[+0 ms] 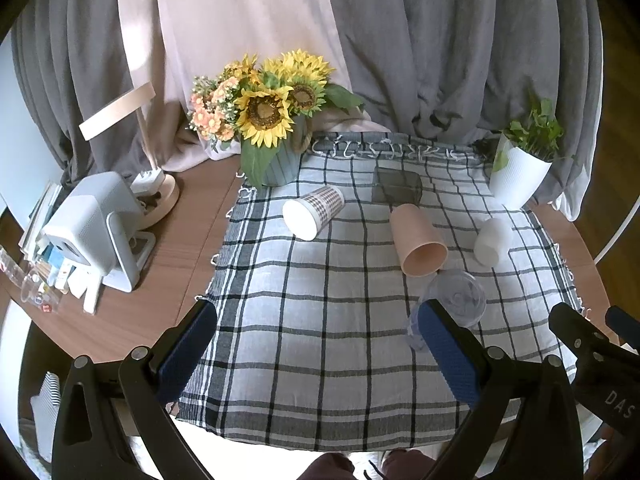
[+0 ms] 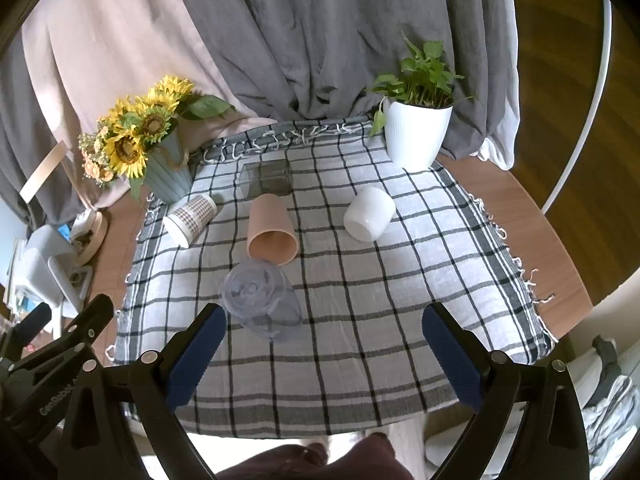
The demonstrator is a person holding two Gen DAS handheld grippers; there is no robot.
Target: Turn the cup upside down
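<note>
Several cups sit on the checked cloth (image 1: 320,320). A clear plastic cup (image 1: 456,300) stands upside down, nearest to me; it also shows in the right wrist view (image 2: 260,300). A pink cup (image 1: 418,240) (image 2: 272,230) lies on its side behind it. A patterned paper cup (image 1: 314,212) (image 2: 190,218) lies on its side at left. A white cup (image 1: 492,240) (image 2: 370,214) rests tilted at right. My left gripper (image 1: 320,344) is open and empty above the cloth's near part. My right gripper (image 2: 324,344) is open and empty, right of the clear cup.
A sunflower vase (image 1: 276,160) stands at the cloth's back left, a white plant pot (image 1: 518,178) at back right. A dark clear box (image 1: 396,188) lies behind the pink cup. A white device (image 1: 96,224) and clutter sit on the wooden table (image 1: 172,264) at left. Curtains hang behind.
</note>
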